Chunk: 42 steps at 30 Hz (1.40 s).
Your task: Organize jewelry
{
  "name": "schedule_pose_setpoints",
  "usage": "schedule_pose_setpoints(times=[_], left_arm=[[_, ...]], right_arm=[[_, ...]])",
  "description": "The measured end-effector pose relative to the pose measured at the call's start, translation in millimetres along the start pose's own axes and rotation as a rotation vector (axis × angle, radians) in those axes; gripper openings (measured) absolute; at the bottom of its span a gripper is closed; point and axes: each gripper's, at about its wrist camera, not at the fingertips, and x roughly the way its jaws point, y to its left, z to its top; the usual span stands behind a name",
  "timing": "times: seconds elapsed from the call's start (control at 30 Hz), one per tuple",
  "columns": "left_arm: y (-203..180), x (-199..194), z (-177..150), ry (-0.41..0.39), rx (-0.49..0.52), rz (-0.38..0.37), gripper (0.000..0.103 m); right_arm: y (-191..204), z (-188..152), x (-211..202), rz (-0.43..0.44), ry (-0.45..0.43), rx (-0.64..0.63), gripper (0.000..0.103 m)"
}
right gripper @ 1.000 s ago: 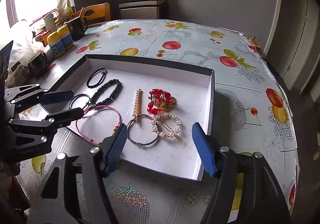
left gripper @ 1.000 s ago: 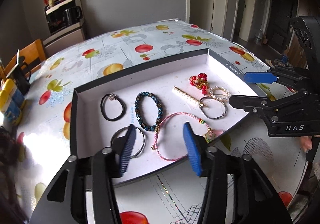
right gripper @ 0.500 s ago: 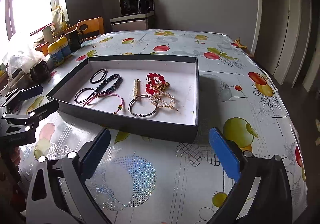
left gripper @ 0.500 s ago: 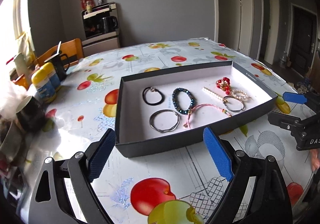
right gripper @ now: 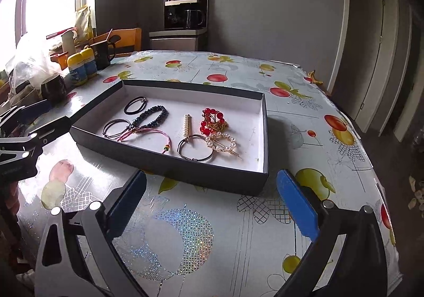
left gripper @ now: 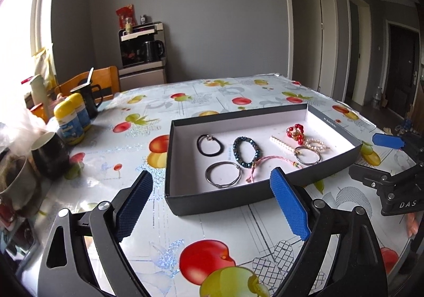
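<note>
Jewelry laid out in the tray, both tools clear of it

Jewelry sits in a shallow dark tray [left gripper: 265, 192] with a pale matte floor, resting on the counter [left gripper: 164, 122] under a glossy fruit-print cover.

Left wrist view: the left hand-held gripper [left gripper: 210, 206] hovers over the counter just short of the tray's near wall. Its jaws have just been opening and now stand wide, with nothing between the ribbed blue pads. Inside lie a black elastic loop [left gripper: 210, 144], a dark beaded bracelet [left gripper: 245, 150], a thin metal bangle [left gripper: 223, 178] and a pink cord bracelet [left gripper: 267, 163] whose tail touches the beaded one. The right hand-held gripper [left gripper: 376, 161] shows at the right edge, beside the tray's end.

Right wrist view: the right hand-held gripper [right gripper: 212, 202] is likewise spread wide and empty, near the tray's near corner. At this end the pieces crowd: a straight pearl bar clip [right gripper: 187, 126], a red bead cluster [right gripper: 213, 119] on gold wire, a pearl hoop clip [right gripper: 222, 142] and a second metal bangle [right gripper: 194, 149] that touches both the bar and the hoop.

Risks, as I judge them: the thin wire bangles lie flat and may slip from the broad pads. Overlapping pieces could be dragged along together. The cord may snag on beads. The light card tray could slide on the slick cover if a jaw strikes its wall.
</note>
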Motion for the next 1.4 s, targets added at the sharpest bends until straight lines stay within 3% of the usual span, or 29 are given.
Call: schedule_pose_setpoints(times=[1.4], left_arm=[[-0.4, -0.3, -0.5, 0.003, 0.008, 0.005, 0.092]], right_arm=[[-4.0, -1.1, -3.8, -0.002, -0.009, 0.014, 0.097]])
